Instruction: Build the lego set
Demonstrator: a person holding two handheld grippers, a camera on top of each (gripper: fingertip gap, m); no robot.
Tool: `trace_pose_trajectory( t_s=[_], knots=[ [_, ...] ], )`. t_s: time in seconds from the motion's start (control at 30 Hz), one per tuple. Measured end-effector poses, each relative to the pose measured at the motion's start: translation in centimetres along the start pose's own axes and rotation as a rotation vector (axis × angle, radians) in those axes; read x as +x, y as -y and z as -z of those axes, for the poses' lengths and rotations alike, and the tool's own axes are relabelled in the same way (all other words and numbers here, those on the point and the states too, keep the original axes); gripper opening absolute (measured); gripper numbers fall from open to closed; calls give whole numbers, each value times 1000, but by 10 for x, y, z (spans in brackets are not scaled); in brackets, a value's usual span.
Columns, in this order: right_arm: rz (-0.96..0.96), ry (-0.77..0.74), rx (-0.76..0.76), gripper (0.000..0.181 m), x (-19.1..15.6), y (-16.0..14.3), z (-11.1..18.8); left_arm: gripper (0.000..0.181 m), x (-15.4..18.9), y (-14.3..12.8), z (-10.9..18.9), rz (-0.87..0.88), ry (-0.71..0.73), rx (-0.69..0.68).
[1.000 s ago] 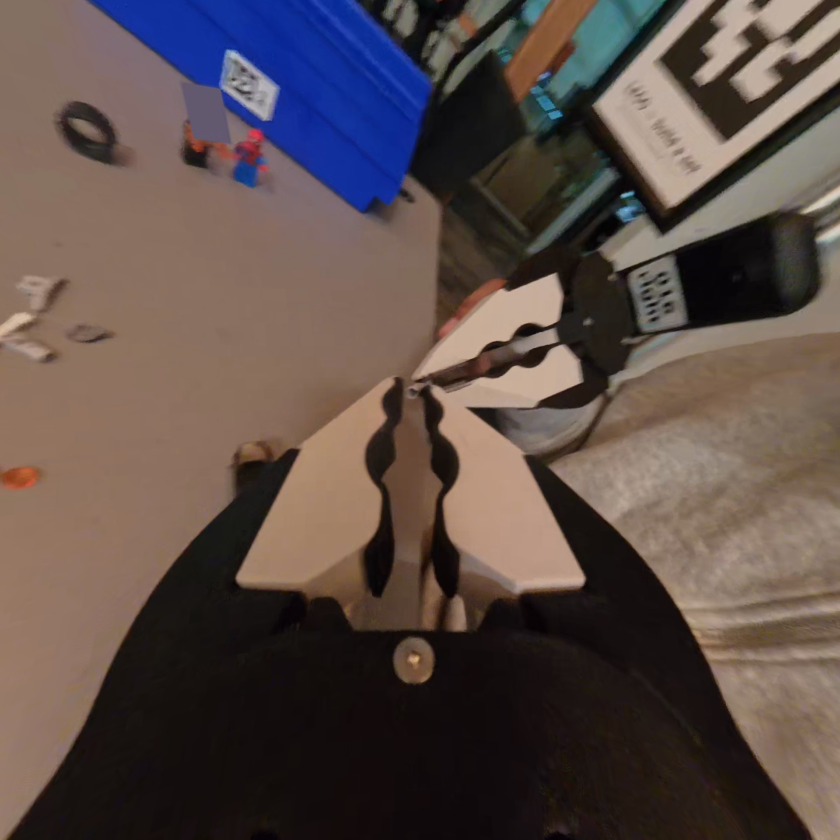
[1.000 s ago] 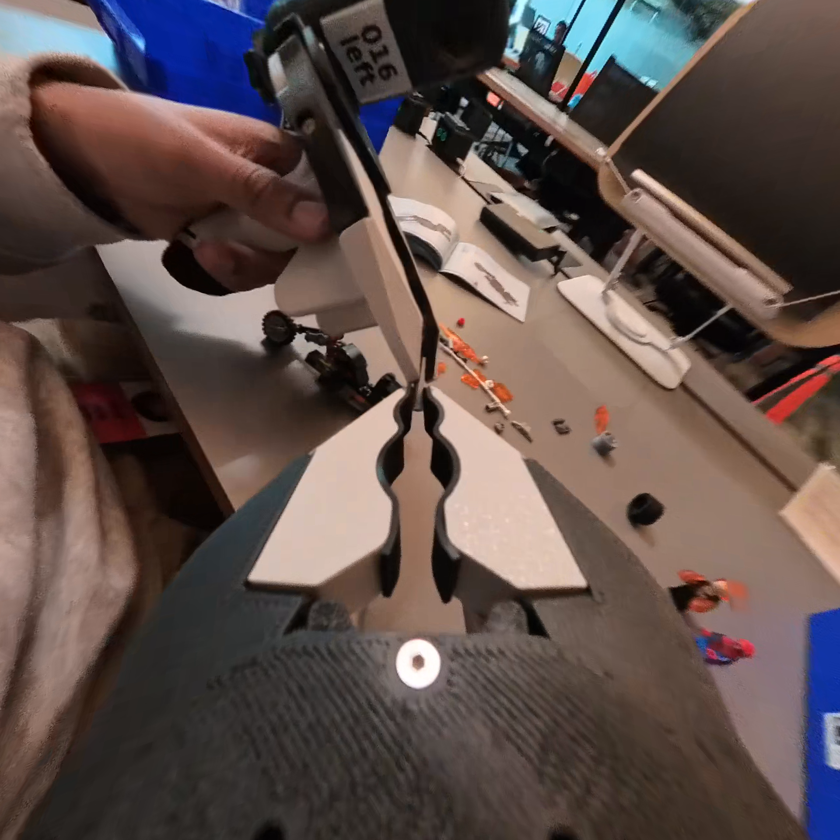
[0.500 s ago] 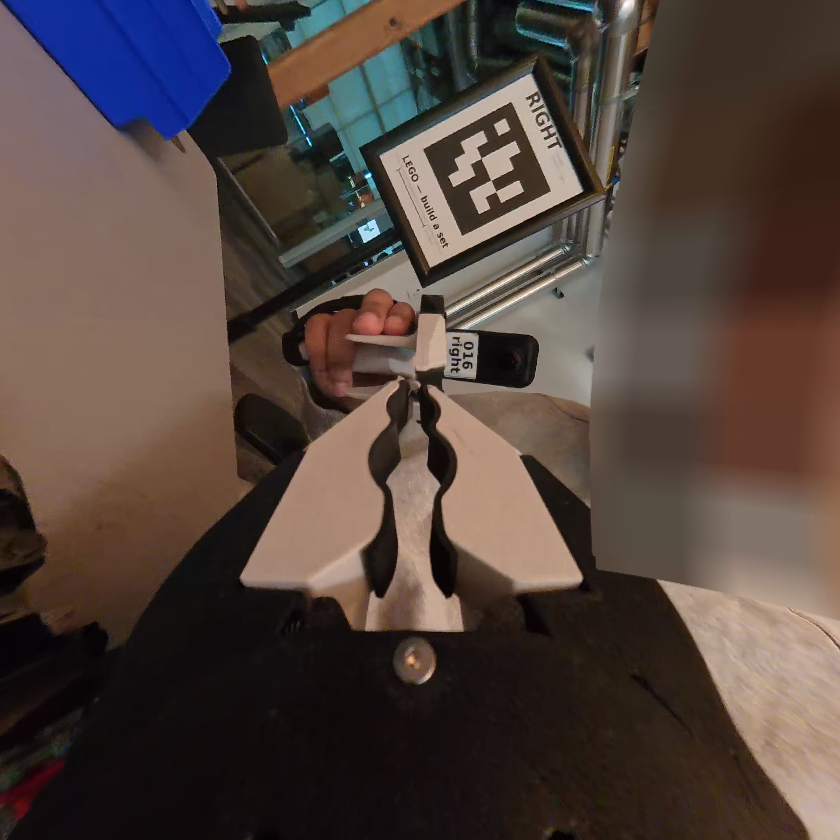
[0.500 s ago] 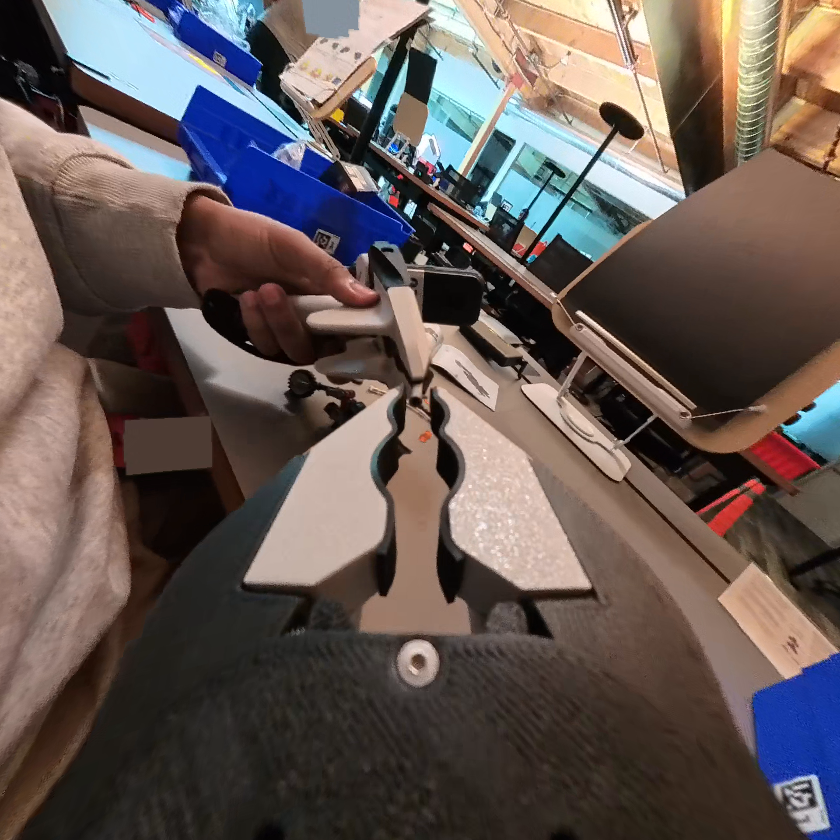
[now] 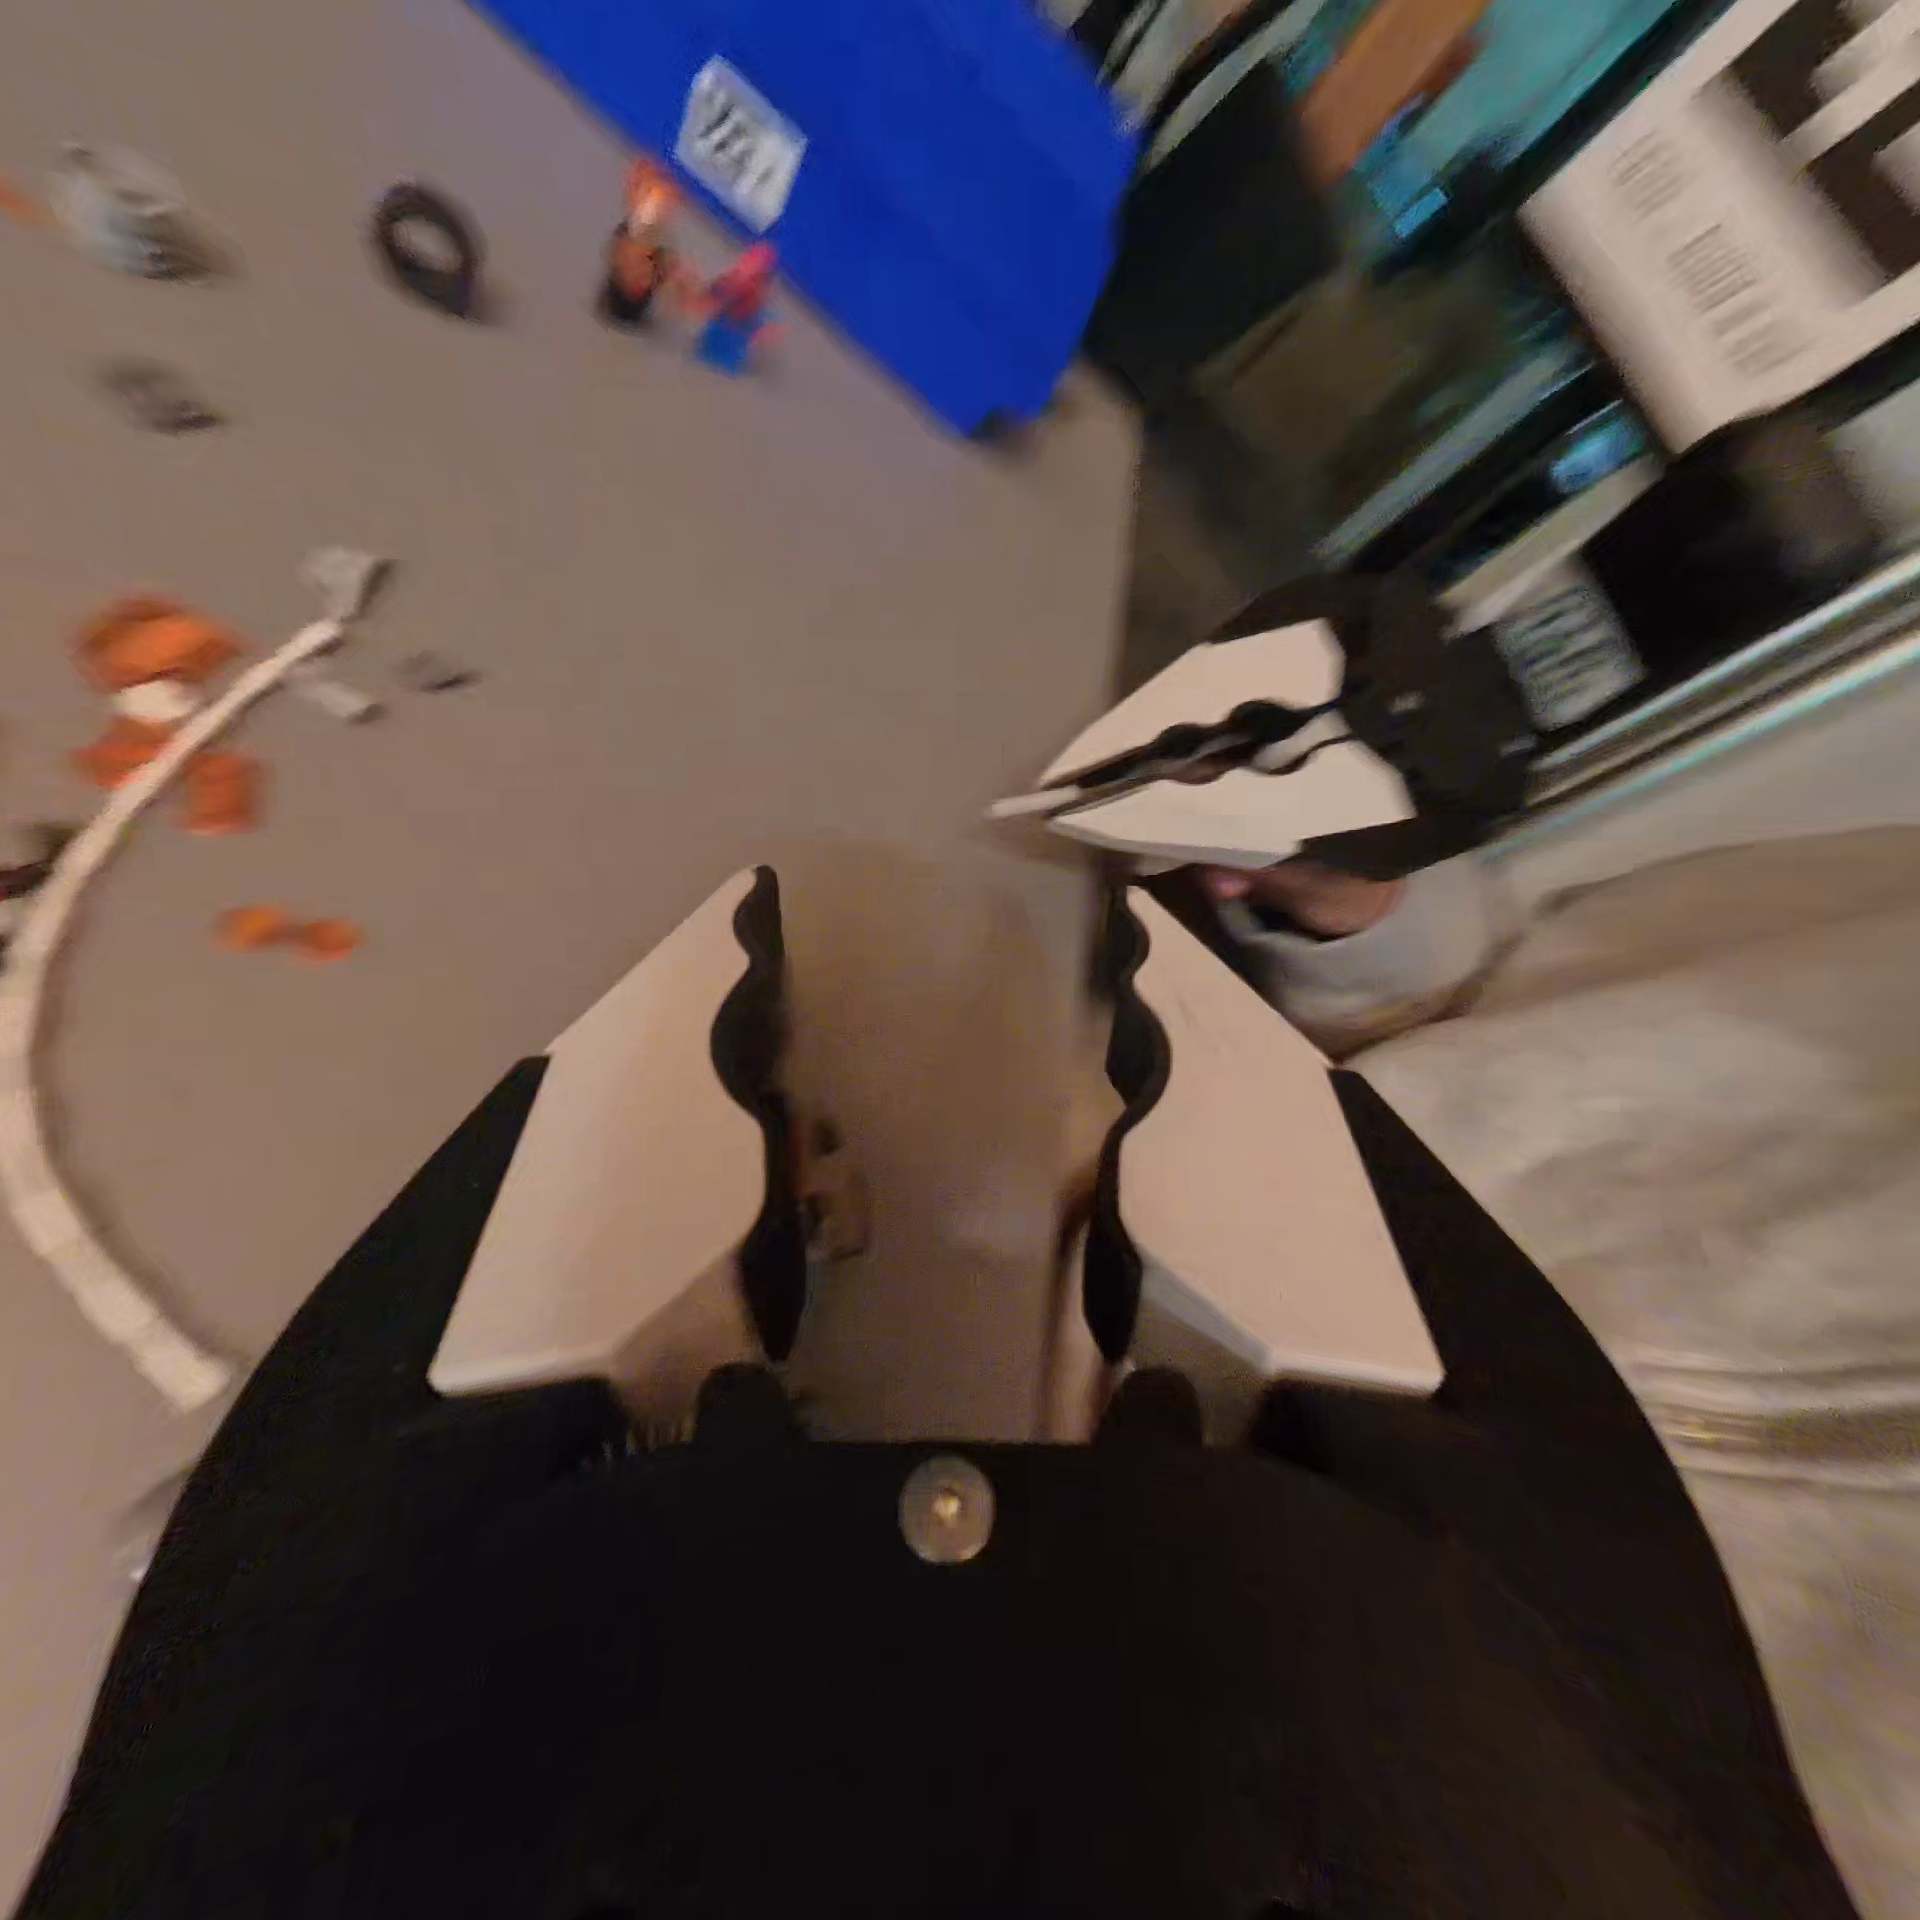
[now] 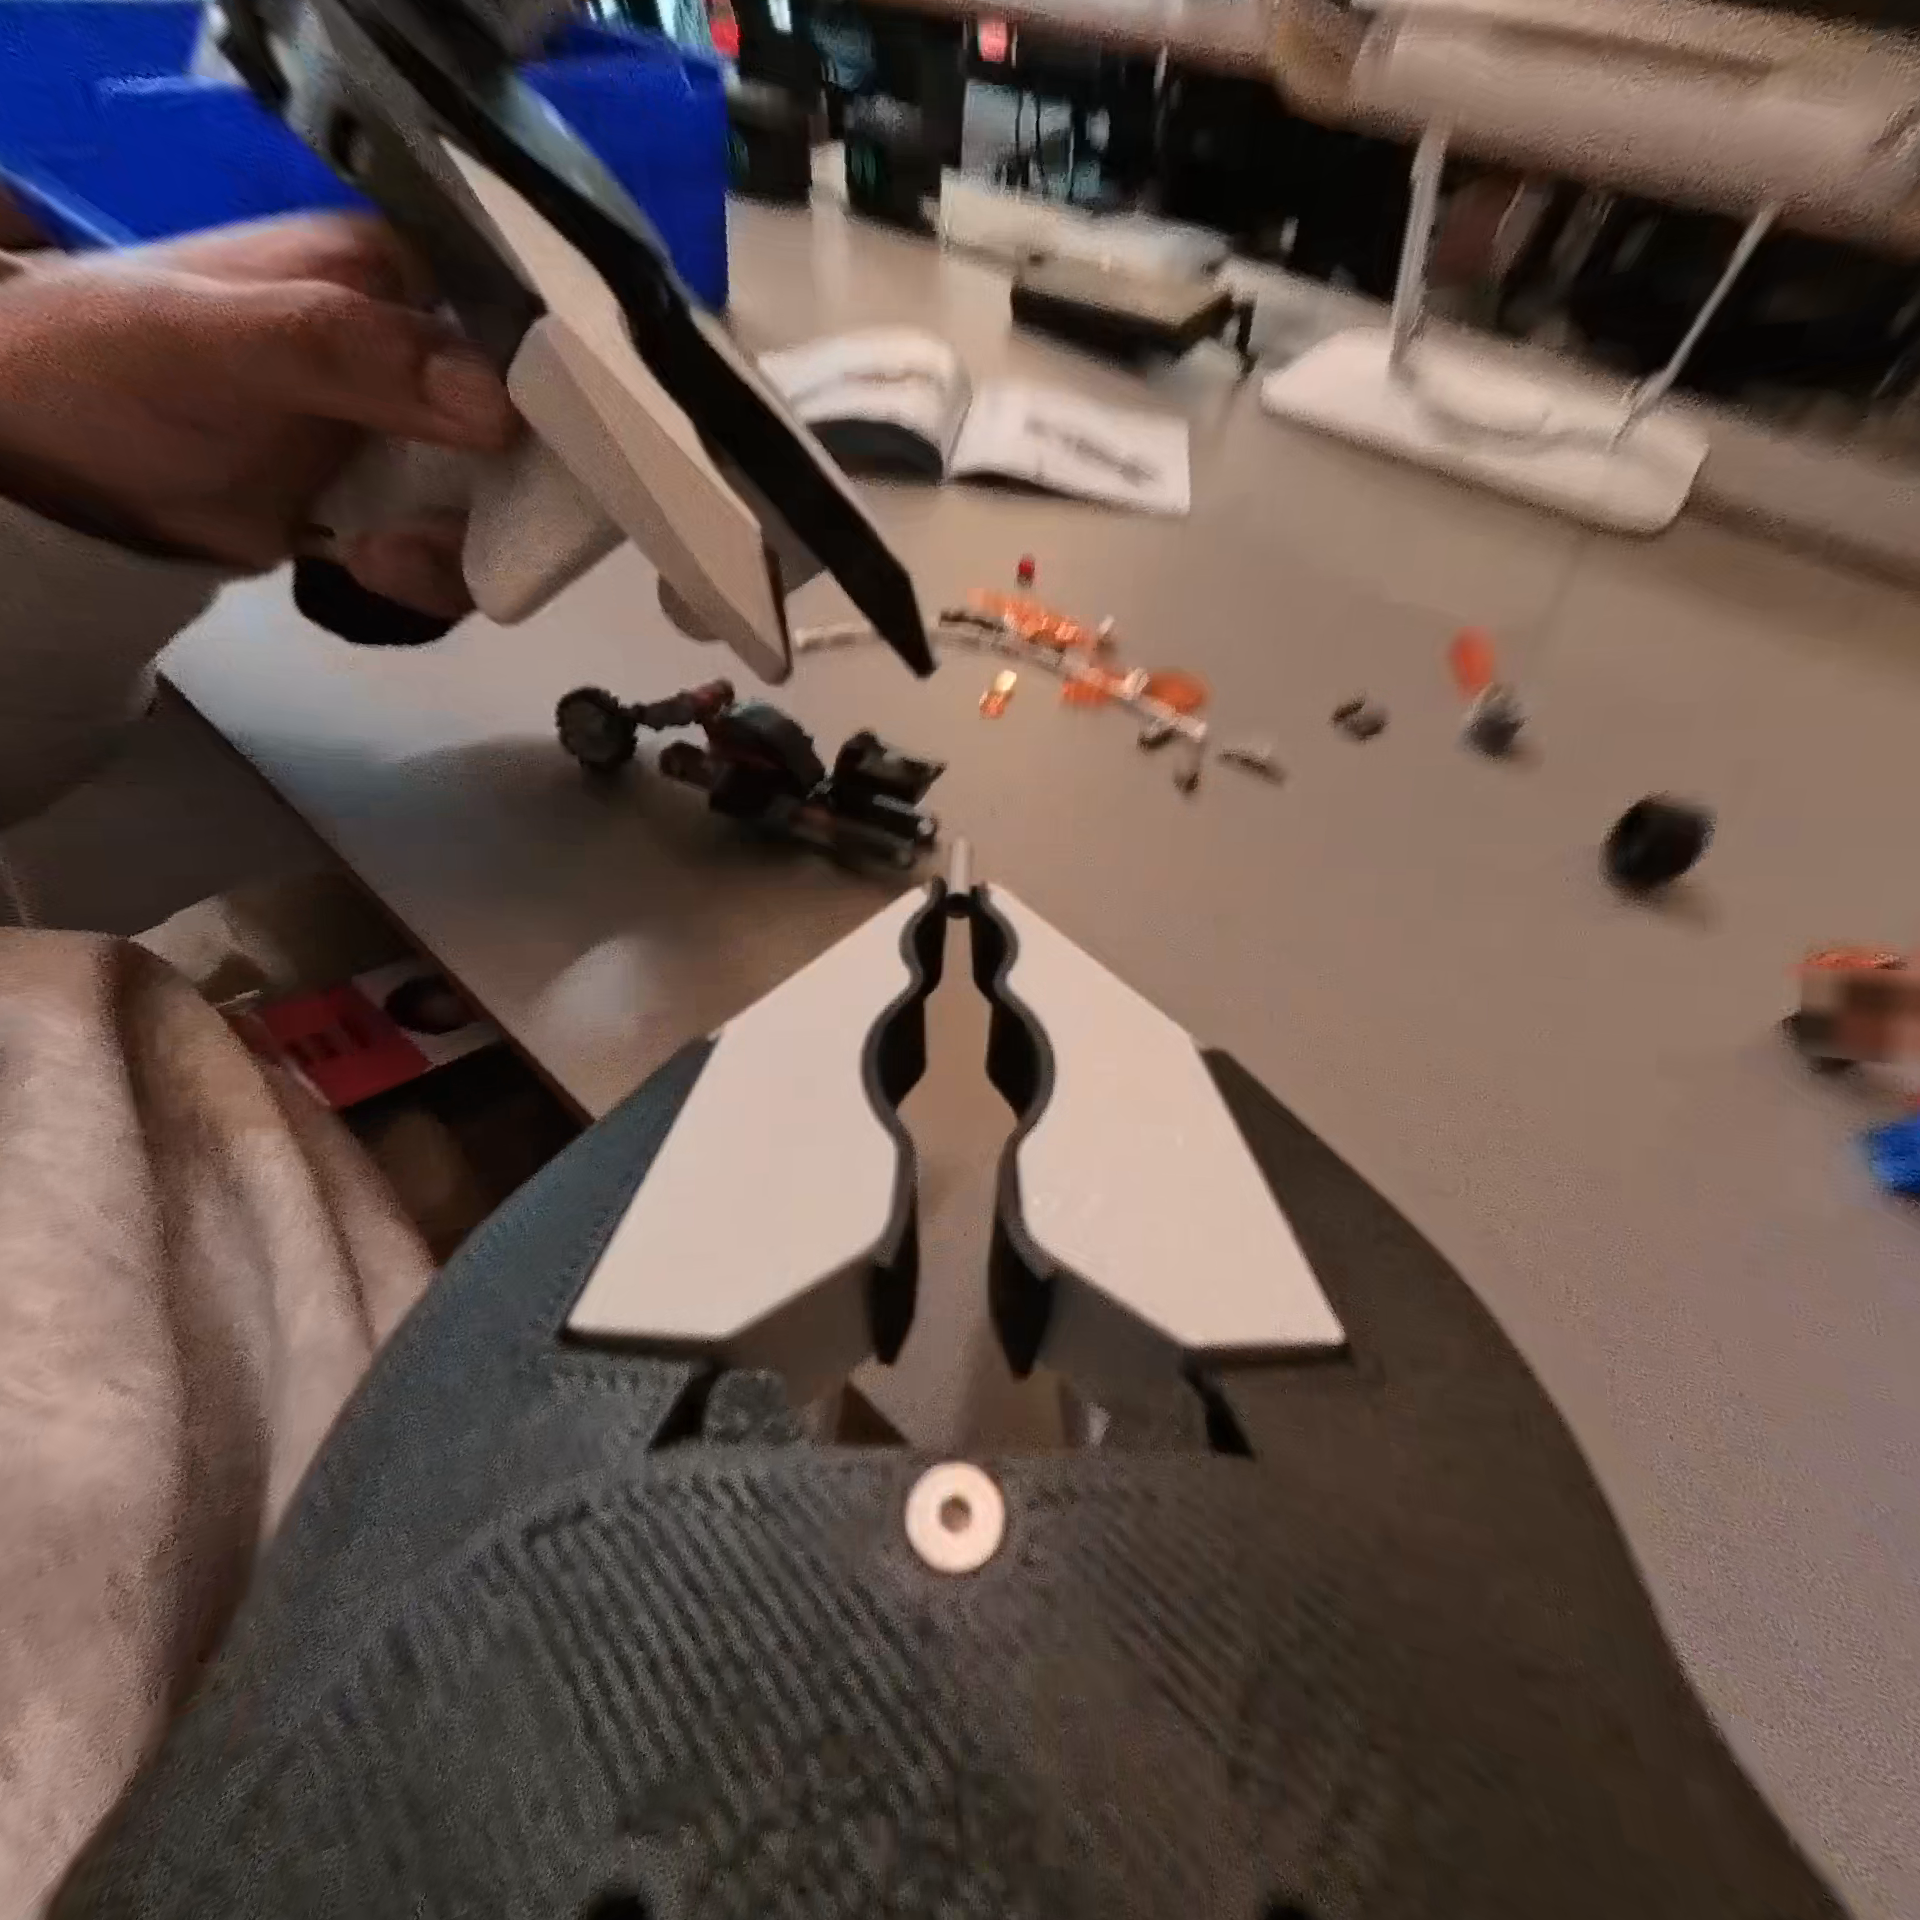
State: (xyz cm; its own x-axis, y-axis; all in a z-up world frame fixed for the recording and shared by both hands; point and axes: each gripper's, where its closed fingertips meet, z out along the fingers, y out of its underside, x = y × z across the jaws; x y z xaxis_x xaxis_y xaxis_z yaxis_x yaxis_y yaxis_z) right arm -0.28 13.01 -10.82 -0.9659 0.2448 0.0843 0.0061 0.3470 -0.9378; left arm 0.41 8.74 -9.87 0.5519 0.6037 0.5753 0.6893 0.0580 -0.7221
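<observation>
One grey pin [image 6: 958, 864] between right fingers [image 6: 1049, 997]

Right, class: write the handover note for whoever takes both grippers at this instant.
Left gripper: jaws open, empty, above the table.
Right gripper: shut on a small grey pin at its tips.
Part-built dark motorbike lies just beyond the right gripper; one wheel fitted.
Loose black tyre, orange pieces and two minifigures are scattered on the table; open instruction booklet behind.
Left to do: fit the pin, then the remaining parts.
</observation>
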Motion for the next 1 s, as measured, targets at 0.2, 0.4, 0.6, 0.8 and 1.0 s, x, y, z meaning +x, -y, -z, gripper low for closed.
trace_pose_trajectory(
  t_s=[0.2, 0.4, 0.6, 0.8, 1.0],
  knots=[
    [-65, -25, -166, 3, -24, -25, -37, 66, -47, -44, -12, -135, 298, -292],
    [-116, -51, -211, 3, -18, -31, -50, 36, -51, -48, -10, -107, 286, -338],
    [-103, -67, -219, 3, -20, -34, -58, 21, -50, -52, -9, -58, 247, -330],
    [-86, -96, -172, 3, -14, -25, -55, 22, -50, -49, -7, 59, 169, -272],
    [-58, -97, -152, 3, -13, -16, -56, 21, -49, -45, -6, 196, 34, -198]
  ],
)
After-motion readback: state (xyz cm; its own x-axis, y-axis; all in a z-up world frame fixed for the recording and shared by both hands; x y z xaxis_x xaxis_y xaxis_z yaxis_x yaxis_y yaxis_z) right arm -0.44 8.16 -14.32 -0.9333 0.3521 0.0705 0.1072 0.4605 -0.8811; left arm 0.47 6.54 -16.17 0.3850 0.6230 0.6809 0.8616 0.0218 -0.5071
